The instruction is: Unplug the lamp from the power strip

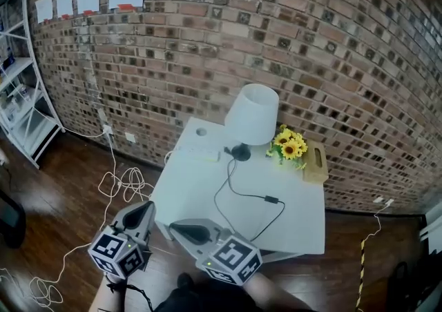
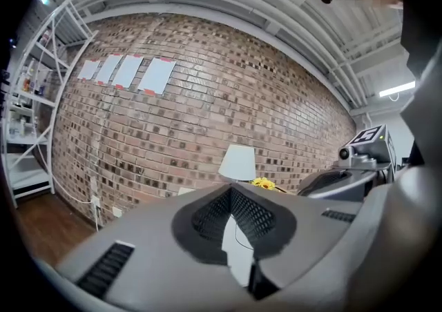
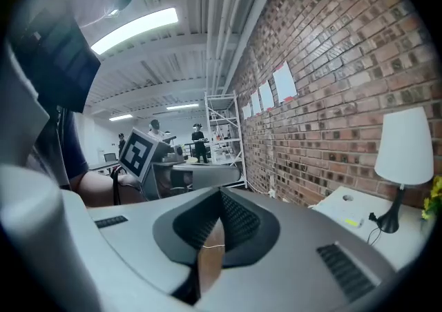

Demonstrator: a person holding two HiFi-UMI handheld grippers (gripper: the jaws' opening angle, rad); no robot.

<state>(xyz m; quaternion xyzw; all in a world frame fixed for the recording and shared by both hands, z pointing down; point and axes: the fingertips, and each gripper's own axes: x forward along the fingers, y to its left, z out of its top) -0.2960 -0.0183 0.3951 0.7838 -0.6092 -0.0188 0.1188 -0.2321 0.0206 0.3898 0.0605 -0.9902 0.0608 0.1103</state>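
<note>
A lamp with a white shade stands at the back of a white table, against the brick wall. Its black cord loops over the tabletop through an inline switch. A white power strip lies left of the lamp base, with a dark plug at its right end. My left gripper hovers shut and empty at the table's near left corner. Beside it, my right gripper is over the near edge, shut with nothing in it.
Sunflowers and a wooden box sit right of the lamp. White cables trail over the wood floor to wall outlets. A white shelf unit stands far left. A yellow-black cable lies at right.
</note>
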